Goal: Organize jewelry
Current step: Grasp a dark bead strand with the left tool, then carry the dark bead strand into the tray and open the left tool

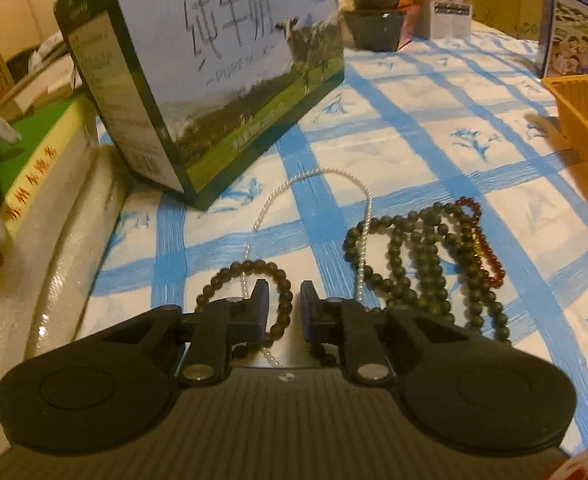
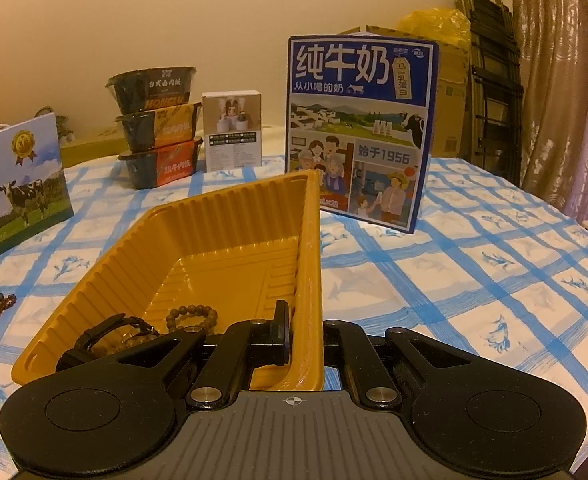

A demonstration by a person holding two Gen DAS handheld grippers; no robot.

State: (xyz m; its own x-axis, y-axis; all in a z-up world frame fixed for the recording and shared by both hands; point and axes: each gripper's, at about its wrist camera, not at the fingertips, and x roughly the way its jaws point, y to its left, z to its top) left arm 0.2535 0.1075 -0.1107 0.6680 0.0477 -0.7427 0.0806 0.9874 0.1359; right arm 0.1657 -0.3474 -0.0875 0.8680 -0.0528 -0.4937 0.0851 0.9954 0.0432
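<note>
Over dark bracelet (image 1: 250,300), left gripper (image 1: 285,294) narrowly open (bead strand between).

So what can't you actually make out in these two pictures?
- Left wrist view: the near part of the dark bead bracelet lies under the left gripper; whether the pads touch it is unclear.
- Right wrist view: the right gripper has one finger behind the yellow tray wall.
- Right wrist view: the black strap item in the tray is partly covered by the gripper body; what it is stays unclear.
</note>
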